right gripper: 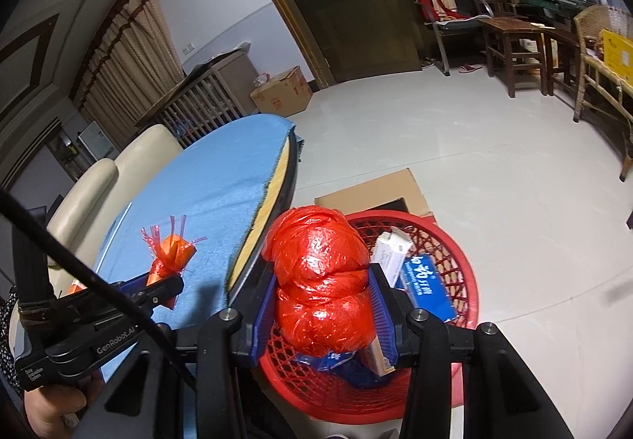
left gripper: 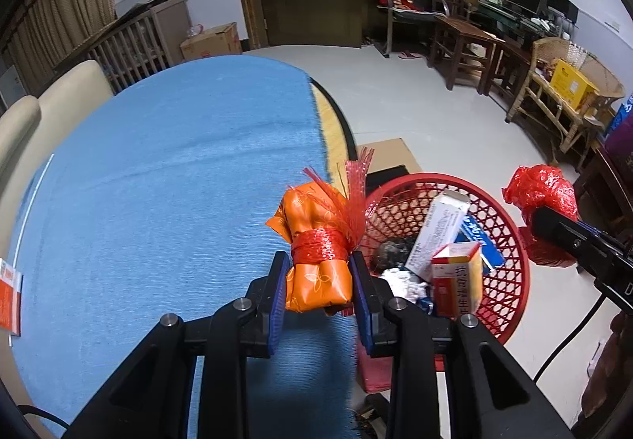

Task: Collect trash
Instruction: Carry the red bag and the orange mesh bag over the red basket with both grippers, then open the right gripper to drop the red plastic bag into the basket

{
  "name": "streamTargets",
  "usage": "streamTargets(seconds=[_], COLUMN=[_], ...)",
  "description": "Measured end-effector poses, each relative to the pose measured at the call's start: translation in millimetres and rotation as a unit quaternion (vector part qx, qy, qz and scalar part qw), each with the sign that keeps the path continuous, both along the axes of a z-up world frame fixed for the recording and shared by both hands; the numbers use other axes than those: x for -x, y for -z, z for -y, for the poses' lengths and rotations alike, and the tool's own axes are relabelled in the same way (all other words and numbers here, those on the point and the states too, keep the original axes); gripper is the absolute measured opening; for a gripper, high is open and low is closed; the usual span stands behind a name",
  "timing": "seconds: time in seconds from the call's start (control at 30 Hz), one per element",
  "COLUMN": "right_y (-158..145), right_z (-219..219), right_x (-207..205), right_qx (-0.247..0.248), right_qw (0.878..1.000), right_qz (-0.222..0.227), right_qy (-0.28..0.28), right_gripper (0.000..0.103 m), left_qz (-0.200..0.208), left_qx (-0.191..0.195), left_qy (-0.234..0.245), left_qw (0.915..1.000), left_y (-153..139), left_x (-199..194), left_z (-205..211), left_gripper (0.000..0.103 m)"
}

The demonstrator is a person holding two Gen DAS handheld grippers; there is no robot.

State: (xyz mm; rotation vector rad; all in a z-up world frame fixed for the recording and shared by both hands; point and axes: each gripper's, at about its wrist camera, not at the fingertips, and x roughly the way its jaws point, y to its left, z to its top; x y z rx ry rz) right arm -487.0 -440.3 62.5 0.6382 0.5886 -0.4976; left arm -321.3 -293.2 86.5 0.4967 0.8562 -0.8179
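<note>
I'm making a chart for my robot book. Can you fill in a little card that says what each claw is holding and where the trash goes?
left gripper: shut on the orange packet, which is tied with red mesh, above the blue cloth's edge
right gripper: shut on the red bag, above the basket
basket: red, on the floor beside the table
in basket: boxes, crumpled scraps
cloth: blue, covers the table
</note>
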Motion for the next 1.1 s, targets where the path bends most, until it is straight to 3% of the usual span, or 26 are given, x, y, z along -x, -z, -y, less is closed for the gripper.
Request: streamTargets(seconds=[0.7, 0.77, 0.83, 1.1], right_y=[28.8, 36.1, 42.4, 33.0], right_z=[23.2, 25.3, 26.4, 36.9], right_x=[8.8, 5.8, 3.1, 21.9], right_qx=[-0.025, -0.038, -0.05, -0.042], right_qw=[0.999, 0.998, 0.997, 0.997], right_qz=[-0.035, -0.042, -0.05, -0.022], right_qy=[0.02, 0.017, 0.018, 0.057], right_gripper=[0.047, 0.052, 0.075, 0.075], left_qz=[-0.02, -0.022, -0.023, -0.029], left_qx=[-0.004, -0.005, -0.006, -0.013], left_qy=[0.032, 0.034, 0.037, 0.044], left_qw=[0.9993, 0.9992, 0.999, 0.9985], left_y=[9.9, 10.9, 12.9, 19.7], left_x=[14.8, 15.0, 16.3, 18.2], left_z=[28.6, 30.1, 32.4, 40.8], left_gripper=[0.032, 0.032, 0.032, 0.032])
